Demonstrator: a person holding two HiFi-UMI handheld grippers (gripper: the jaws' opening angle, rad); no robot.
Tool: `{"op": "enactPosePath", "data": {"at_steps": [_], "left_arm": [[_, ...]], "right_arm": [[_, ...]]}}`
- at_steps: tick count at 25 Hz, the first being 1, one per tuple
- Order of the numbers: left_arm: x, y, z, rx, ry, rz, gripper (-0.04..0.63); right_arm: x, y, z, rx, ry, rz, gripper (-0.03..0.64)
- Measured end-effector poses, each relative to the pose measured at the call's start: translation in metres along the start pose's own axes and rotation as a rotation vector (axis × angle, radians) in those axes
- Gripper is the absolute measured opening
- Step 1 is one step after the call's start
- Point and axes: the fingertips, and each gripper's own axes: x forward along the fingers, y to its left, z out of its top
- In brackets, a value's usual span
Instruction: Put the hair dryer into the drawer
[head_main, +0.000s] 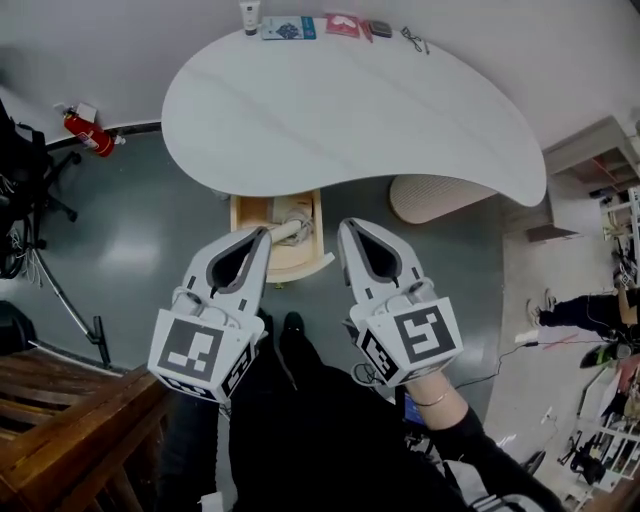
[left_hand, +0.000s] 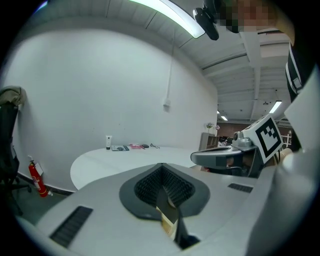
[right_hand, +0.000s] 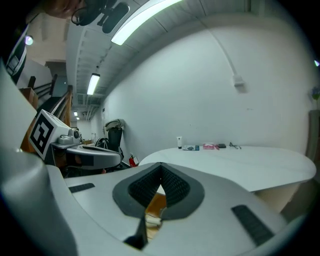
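Drawer (head_main: 300, 268) open beneath table (head_main: 330, 110) edge; left claw (head_main: 264, 233), right claw (head_main: 344, 226) closed above

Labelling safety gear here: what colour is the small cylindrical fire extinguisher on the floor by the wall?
Red; the fire extinguisher shows best in the head view.

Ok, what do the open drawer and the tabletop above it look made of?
Drawer: probably pale wood or wood-look board with a matte finish; it is an even light tan, and any grain is too small to tell. Tabletop: likely white laminate or painted board; it is smooth, uniform and has a faint sheen.
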Motion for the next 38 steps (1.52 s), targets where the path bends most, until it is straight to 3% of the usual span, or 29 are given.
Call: {"op": "enactPosePath", "data": {"at_steps": [12,38], "left_arm": [[-0.014,-0.013,0.045,0.033,-0.106,-0.002,0.009],[-0.048,-0.014,0.084,0.066,-0.214,0.032,0.009]], "right_arm": [[-0.023,0.005,0.042,0.021,-0.127,0.018,0.001],[-0.058,0.017,0.090,-0.040,-0.320,-0.003,0.000]]}}
